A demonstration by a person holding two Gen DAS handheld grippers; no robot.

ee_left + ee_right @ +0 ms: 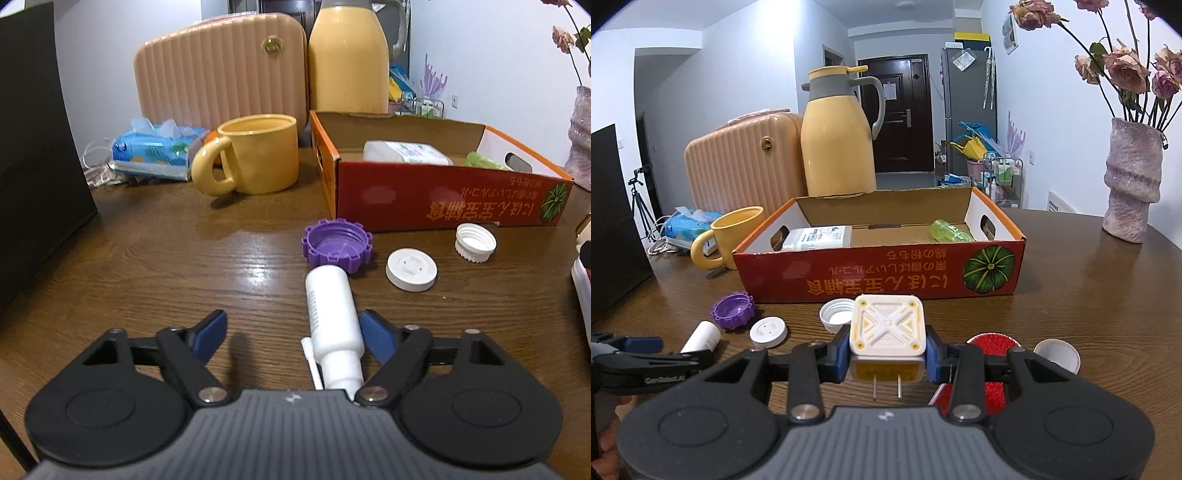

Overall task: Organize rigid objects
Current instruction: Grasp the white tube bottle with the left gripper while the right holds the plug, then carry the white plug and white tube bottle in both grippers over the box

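Observation:
A white spray bottle (pixel 332 314) lies on the wooden table between the fingers of my left gripper (pixel 295 334). It sits close against the right blue pad (pixel 376 336), while the left pad stands well away from it, so the gripper is open. My right gripper (pixel 887 354) is shut on a white square plug charger (pixel 888 328), held above the table with its prongs pointing back at the camera. Ahead stands a red cardboard box (pixel 879 273) holding a white packet (pixel 816 238) and a green item (pixel 951 230).
A purple cap (pixel 338 245), a flat white lid (pixel 411 269) and a threaded white cap (pixel 475 242) lie before the box (pixel 443 199). Behind are a yellow mug (pixel 258 155), thermos (pixel 349 62), pink case (pixel 221 70) and tissue pack (pixel 159 151). A vase (pixel 1132 184) stands far right.

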